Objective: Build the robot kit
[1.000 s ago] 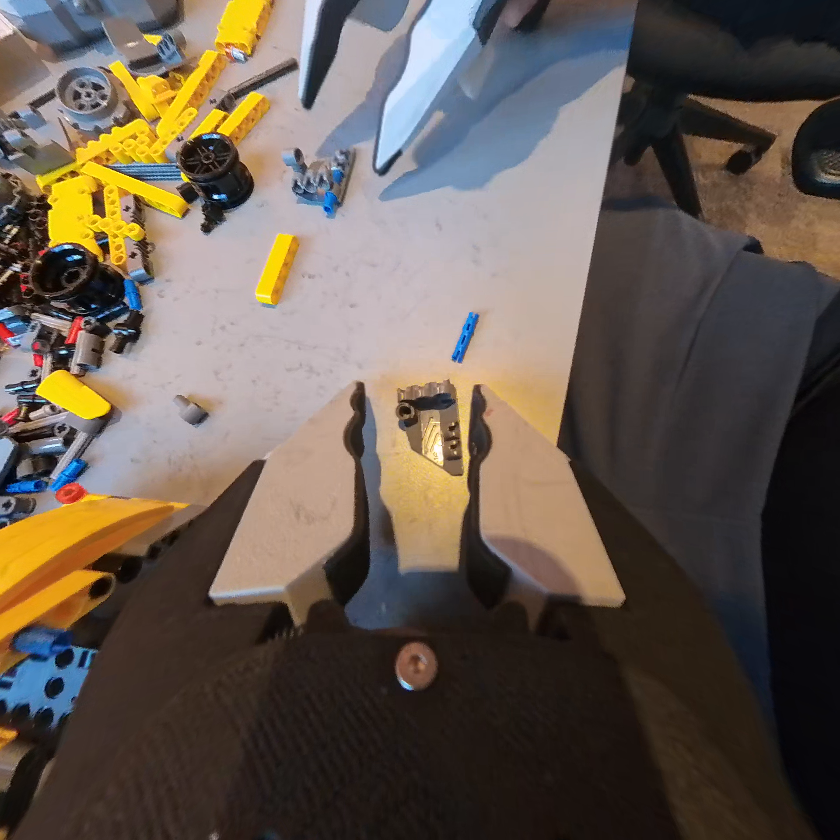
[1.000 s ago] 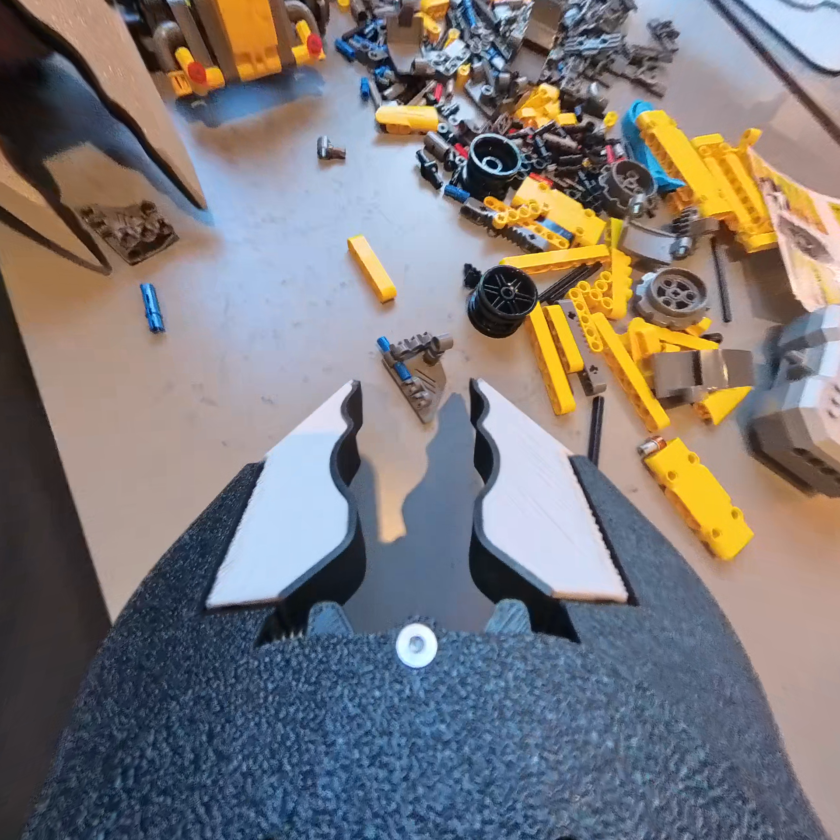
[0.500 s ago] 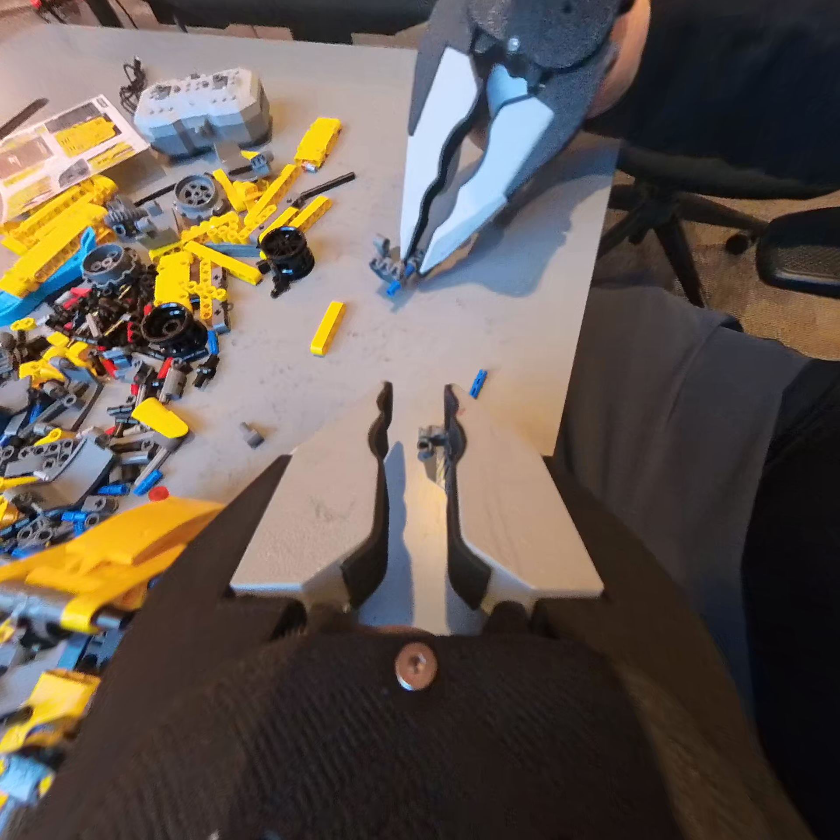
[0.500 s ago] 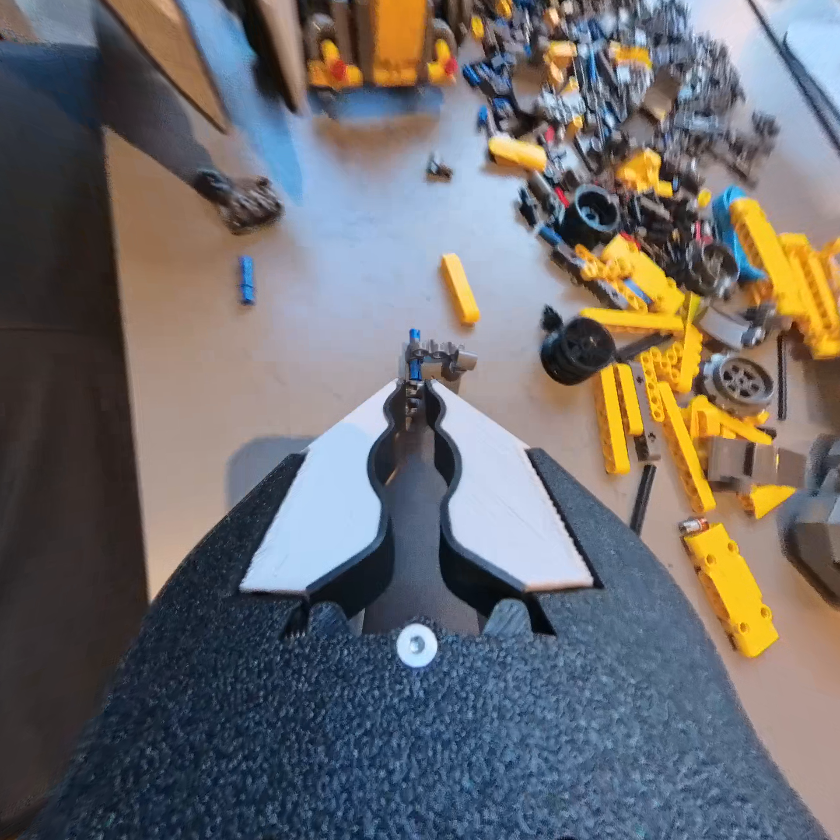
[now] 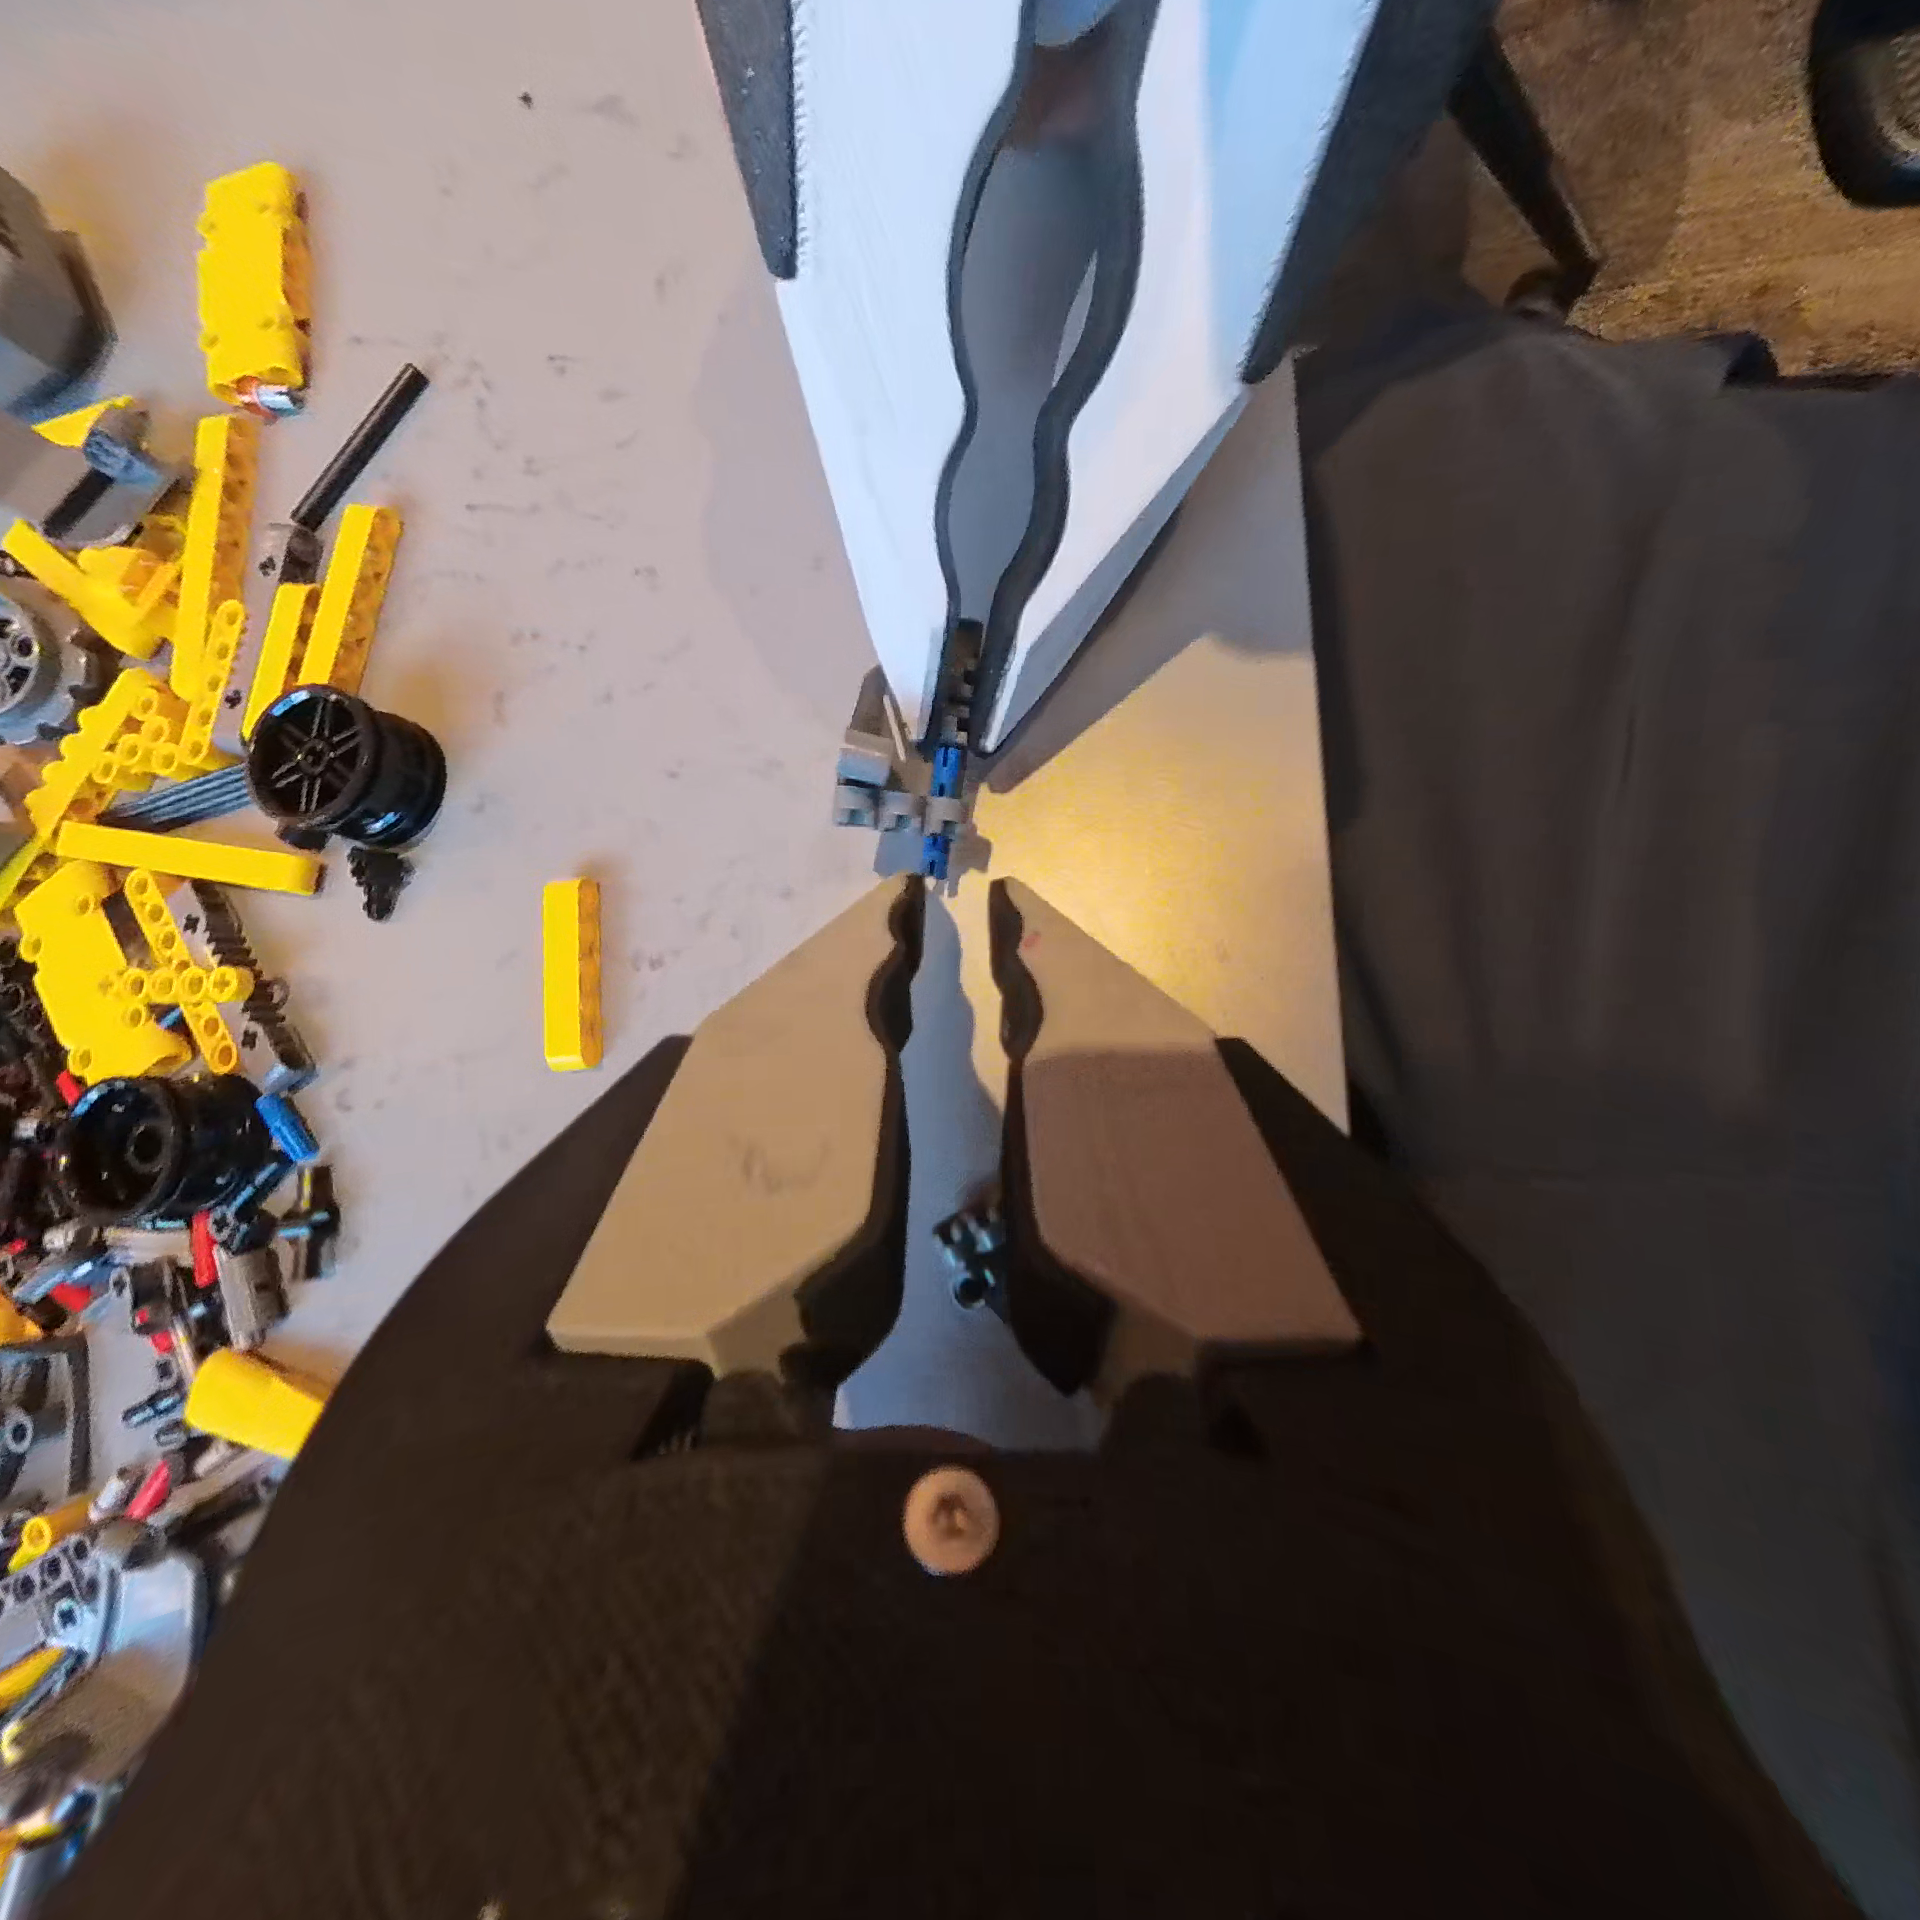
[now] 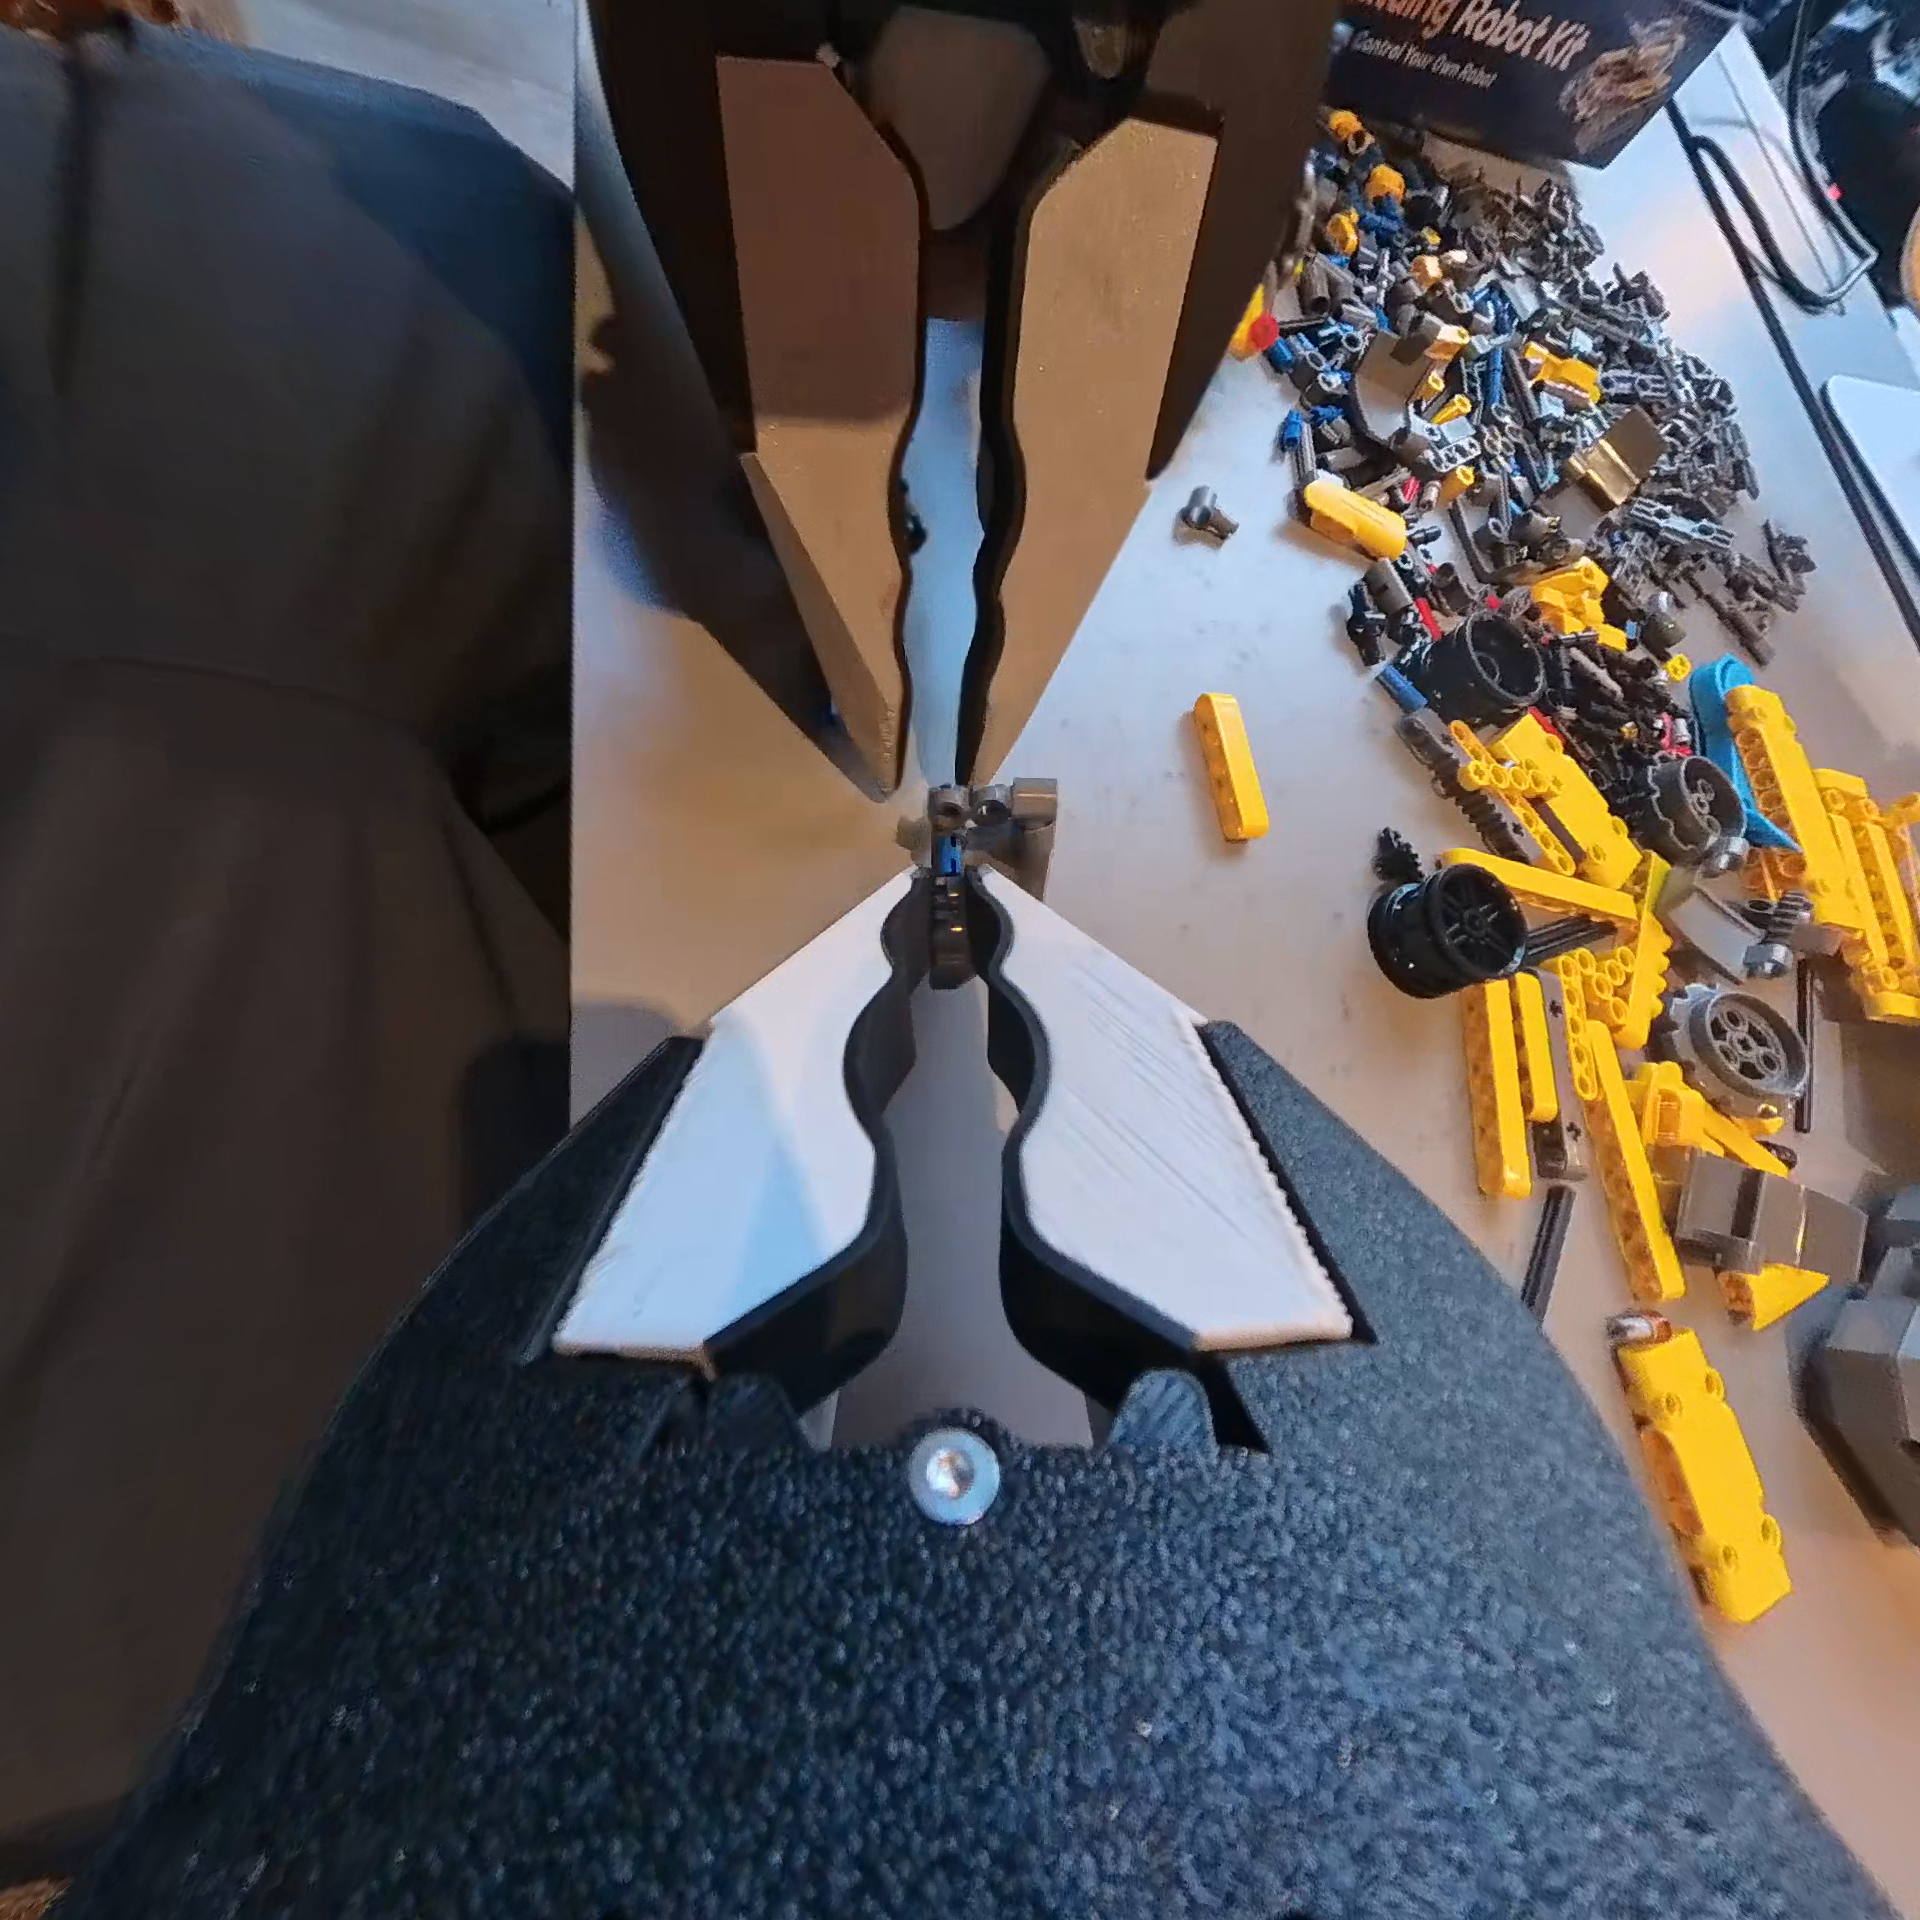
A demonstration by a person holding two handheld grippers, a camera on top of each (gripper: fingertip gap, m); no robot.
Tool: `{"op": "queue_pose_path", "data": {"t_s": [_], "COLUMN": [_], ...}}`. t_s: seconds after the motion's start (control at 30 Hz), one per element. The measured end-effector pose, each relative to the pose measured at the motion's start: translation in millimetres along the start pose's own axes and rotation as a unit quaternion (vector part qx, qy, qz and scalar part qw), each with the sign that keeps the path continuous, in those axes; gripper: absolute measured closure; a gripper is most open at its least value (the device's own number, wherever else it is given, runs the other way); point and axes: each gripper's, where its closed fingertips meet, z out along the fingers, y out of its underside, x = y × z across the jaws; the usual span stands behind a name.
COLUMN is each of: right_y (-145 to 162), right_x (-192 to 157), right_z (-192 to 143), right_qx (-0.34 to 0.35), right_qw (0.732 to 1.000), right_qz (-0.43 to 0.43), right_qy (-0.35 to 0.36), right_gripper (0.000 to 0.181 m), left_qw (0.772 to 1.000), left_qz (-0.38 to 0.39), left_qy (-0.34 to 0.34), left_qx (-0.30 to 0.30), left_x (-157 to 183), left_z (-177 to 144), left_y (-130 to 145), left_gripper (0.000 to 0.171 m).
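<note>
Left wrist view first: the left gripper (image 5: 954,883) sits low over the grey table (image 5: 582,436) with its jaws narrowed to a slim gap, and as far as I can see nothing is pinched at the tips. There's a small dark piece (image 5: 971,1252) showing deep in the gap near the right finger, but I can't tell whether it's gripped or just lying underneath. Right in front of the tips is the grey assembly with a blue pin (image 5: 914,795), held by the right gripper (image 5: 961,727) coming in from the top. A loose yellow beam (image 5: 572,971) lies off to the left, with a black wheel (image 5: 348,769) and a heap of yellow beams (image 5: 156,727) beyond it. Right wrist view: the right gripper's jaws are clamped on that grey assembly, the blue pin poking out toward the left gripper's tips, which are almost touching it. Off to the right is the big scatter of parts (image 6: 1558,520), and a dark cardboard box (image 6: 1496,62) stands at the far edge of the table; can't see what's in it.
</note>
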Motion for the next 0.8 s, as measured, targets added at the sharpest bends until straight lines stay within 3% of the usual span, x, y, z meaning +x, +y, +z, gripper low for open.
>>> {"op": "queue_pose_path", "data": {"t_s": [0.23,0.37,0.53,0.67,0.73,0.8], "right_y": [11,16,15,14,12,10], "right_x": [4,10,14,16,15,13], "right_z": [-11,-19,-28,-30,-31,-33], "right_qx": [0.001,0.004,0.025,0.031,0.037,0.043], "right_qw": [1.000,0.999,0.998,0.997,0.997,0.997], "right_qz": [0.027,0.043,0.057,0.058,0.061,0.064], "right_qy": [-0.012,0.005,0.020,0.029,0.031,0.029], "right_gripper": [0.175,0.175,0.175,0.175,0.175,0.175], "left_qw": [1.000,0.999,0.997,0.993,0.993,0.995], "left_qz": [0.008,-0.024,-0.057,-0.058,-0.043,-0.041], "left_qy": [0.004,-0.020,0.042,0.088,0.080,0.062], "left_qx": [-0.018,-0.007,-0.013,-0.050,-0.079,-0.072], "left_x": [-9,-19,7,28,28,22], "left_z": [10,-13,-37,-24,-16,-11], "left_y": [-9,-10,3,11,19,16], "left_gripper": [0.161,0.157,0.164,0.154,0.166,0.168]}}
